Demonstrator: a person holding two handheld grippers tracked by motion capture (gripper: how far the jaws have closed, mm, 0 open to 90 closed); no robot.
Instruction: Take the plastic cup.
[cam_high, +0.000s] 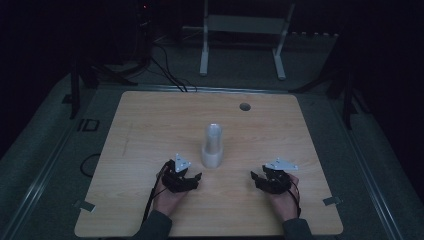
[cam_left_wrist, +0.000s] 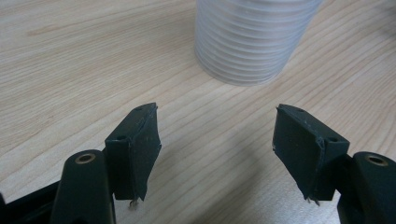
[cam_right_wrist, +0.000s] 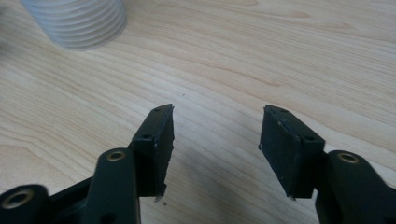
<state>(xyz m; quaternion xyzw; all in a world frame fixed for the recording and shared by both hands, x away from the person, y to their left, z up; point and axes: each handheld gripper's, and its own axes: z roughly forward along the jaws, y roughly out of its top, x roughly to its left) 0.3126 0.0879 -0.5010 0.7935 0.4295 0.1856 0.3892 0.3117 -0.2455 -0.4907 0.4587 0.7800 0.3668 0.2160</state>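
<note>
Stack of ribbed cups (cam_high: 212, 146) stands at frame centre, between left gripper (cam_high: 184, 176) and right gripper (cam_high: 267, 179); both sets of jaws apart, empty. Risk: an off-centre approach probably topples the tall stack.

The high view is very dim and grainy: the room beyond the desk (cam_high: 150, 130) sinks into near black, and only the wooden top catches weak, even light. The white ribbed stack of cups (cam_high: 212, 146) is the palest spot there, soft-edged. Both gripper views are far brighter and evenly lit, with clear wood grain. Soft shadows spread under the fingers (cam_left_wrist: 137, 149) toward 6 o'clock. The stack (cam_left_wrist: 252, 37) at 12 o'clock looks slightly blurred.
</note>
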